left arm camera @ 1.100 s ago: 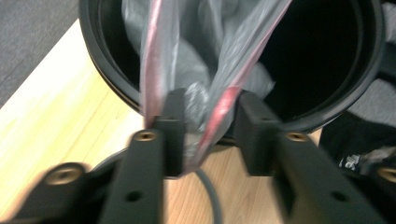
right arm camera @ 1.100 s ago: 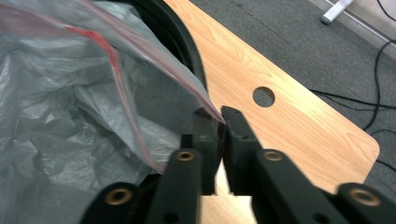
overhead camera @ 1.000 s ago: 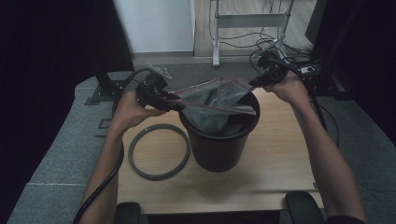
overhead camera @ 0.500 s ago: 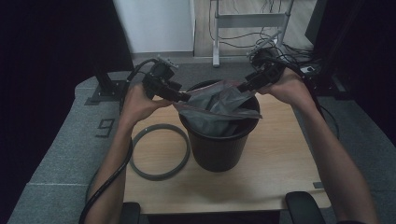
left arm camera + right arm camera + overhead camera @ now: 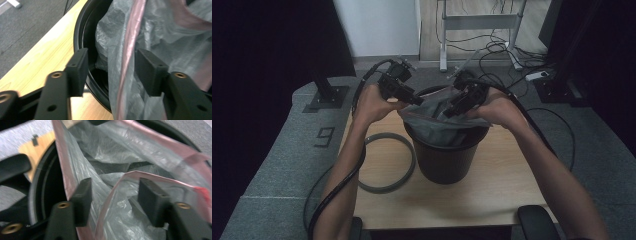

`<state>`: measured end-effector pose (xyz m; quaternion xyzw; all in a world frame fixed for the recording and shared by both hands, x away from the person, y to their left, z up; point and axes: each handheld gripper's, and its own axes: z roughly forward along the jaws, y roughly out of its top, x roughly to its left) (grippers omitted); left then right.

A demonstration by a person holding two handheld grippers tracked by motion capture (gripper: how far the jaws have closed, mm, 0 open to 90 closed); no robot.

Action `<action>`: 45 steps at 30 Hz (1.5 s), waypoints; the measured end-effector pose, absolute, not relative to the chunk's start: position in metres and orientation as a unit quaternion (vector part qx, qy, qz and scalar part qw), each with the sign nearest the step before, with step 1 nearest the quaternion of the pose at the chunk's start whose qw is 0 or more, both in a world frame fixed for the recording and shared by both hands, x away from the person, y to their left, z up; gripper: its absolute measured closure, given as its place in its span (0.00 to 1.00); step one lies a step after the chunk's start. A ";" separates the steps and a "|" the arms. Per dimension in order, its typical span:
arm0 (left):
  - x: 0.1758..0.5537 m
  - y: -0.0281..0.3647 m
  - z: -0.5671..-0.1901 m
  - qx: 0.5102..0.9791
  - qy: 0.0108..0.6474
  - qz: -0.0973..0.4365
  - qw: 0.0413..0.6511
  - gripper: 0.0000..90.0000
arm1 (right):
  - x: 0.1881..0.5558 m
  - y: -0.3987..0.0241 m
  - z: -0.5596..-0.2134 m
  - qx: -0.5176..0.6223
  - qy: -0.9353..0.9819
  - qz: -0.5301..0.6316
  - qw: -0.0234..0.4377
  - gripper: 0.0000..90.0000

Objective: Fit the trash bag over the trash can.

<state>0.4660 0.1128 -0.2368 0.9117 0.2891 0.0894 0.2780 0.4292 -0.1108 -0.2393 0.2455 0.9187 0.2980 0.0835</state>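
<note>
Both grippers, left [image 5: 412, 98] and right [image 5: 449, 111], have been closing, jaws apart around the crinkled, pink-edged clear bag [image 5: 437, 127] in a round black bin [image 5: 447, 162] on the wooden worktop [image 5: 492, 185].

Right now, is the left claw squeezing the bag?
Apart. In the left gripper view, the bag hangs between the left claw with open space beside each pad.

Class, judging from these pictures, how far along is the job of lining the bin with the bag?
Done: the bag hangs inside the bin. In hand: both grippers, left and right, work the bag's mouth at the rim; their jaws have just been closing, with film between them but not pinched. Left: the pink edge is not yet folded over the rim, and the ring lies unused on the table.
</note>
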 end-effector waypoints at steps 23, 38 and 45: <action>0.473 0.188 -0.255 0.861 0.426 0.088 0.264 0.99 | 0.445 -0.253 -0.257 0.400 0.868 0.258 0.142 0.98; 0.471 0.176 -0.229 0.865 0.350 0.103 0.344 0.47 | 0.445 -0.235 -0.224 0.349 0.869 0.328 0.123 0.47; 0.486 0.147 -0.228 0.880 0.334 0.102 0.321 0.45 | 0.446 -0.204 -0.217 0.312 0.882 0.334 0.119 0.41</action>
